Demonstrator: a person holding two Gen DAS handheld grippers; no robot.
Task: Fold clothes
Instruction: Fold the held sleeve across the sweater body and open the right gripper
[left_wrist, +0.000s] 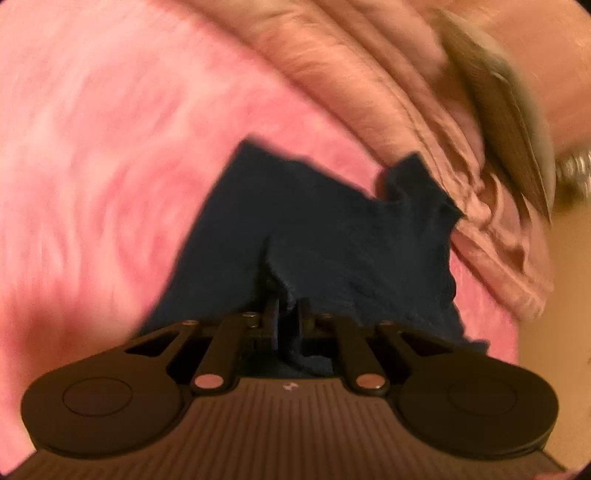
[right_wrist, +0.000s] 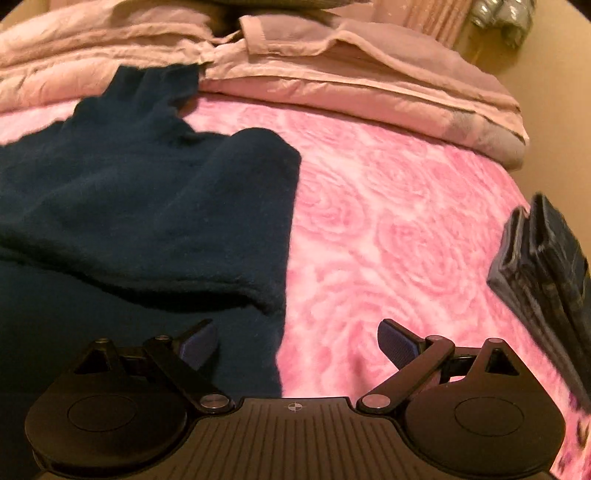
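A dark navy sweater lies on a pink rose-patterned blanket, spread over the left half of the right wrist view, with a sleeve folded across it. My right gripper is open and empty, just above the sweater's right edge. In the left wrist view my left gripper is shut on a fold of the navy sweater, which hangs forward from the jaws over the pink blanket. That view is blurred by motion.
A rumpled pale pink duvet is piled along the far side of the bed; it also shows in the left wrist view. A folded dark denim garment lies at the right edge. A tan wall stands beyond.
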